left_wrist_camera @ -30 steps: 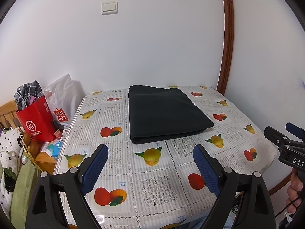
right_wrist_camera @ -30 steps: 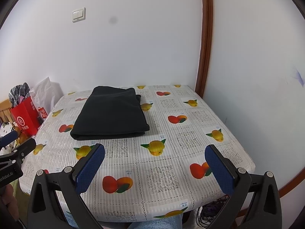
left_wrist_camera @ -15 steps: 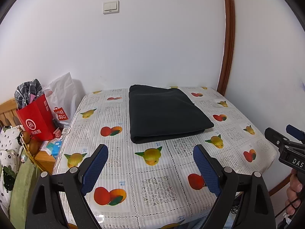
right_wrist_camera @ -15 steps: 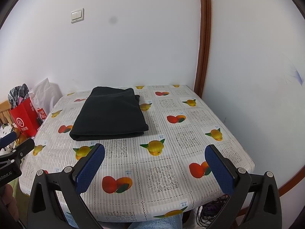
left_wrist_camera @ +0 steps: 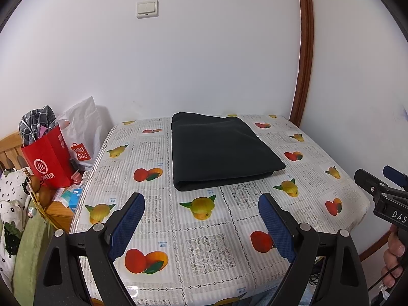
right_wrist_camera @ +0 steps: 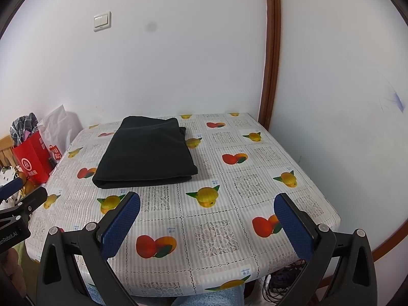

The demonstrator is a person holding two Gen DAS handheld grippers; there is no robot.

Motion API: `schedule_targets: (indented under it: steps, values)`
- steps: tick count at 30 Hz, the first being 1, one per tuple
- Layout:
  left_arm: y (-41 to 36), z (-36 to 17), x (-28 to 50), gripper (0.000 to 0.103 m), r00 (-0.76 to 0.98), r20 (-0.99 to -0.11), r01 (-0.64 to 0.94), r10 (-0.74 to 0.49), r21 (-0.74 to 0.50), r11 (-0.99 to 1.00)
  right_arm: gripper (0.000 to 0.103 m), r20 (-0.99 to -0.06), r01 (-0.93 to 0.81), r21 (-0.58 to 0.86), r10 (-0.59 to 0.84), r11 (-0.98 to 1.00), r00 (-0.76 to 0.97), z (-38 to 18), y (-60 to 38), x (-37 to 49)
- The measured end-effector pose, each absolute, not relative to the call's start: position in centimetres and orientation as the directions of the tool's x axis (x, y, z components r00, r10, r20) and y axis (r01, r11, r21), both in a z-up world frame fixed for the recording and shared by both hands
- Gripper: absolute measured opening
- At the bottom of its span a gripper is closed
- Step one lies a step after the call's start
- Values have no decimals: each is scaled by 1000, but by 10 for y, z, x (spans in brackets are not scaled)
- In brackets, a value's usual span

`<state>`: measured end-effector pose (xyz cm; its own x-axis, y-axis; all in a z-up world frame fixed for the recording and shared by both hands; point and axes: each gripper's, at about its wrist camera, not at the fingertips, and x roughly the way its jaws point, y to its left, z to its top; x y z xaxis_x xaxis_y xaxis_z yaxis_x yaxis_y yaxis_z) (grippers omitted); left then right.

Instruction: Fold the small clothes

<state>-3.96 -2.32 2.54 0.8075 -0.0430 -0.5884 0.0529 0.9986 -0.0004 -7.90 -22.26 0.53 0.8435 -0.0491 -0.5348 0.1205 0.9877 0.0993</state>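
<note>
Item: dark garment (left_wrist_camera: 221,150), folded, at 12 o'clock on table (left_wrist_camera: 216,250). Our left gripper (left_wrist_camera: 201,225) and right gripper (right_wrist_camera: 207,225): jaws wide, empty. Advice: we withdraw clear, leave folds undisturbed.

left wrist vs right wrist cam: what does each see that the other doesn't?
Left wrist only: the left tongs up close, open and empty; the blue-and-white boxes on the wooden stand beside the table; the hand holding the right tongs at the right edge.

Right wrist only: the right tongs up close, open and empty; the blue scribble on the right wall; cables under the table.

Both: the folded black garment on the fruit-print tablecloth, the light switch, the red bag.
</note>
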Motion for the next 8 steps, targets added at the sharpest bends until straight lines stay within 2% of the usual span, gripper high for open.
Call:
schedule_targets:
  steps: [8]
  values:
    - [-22,26,-40,91,807,-589,55,-44,1,998,103,-533,122,101,-50,987,844,5,-223,-81]
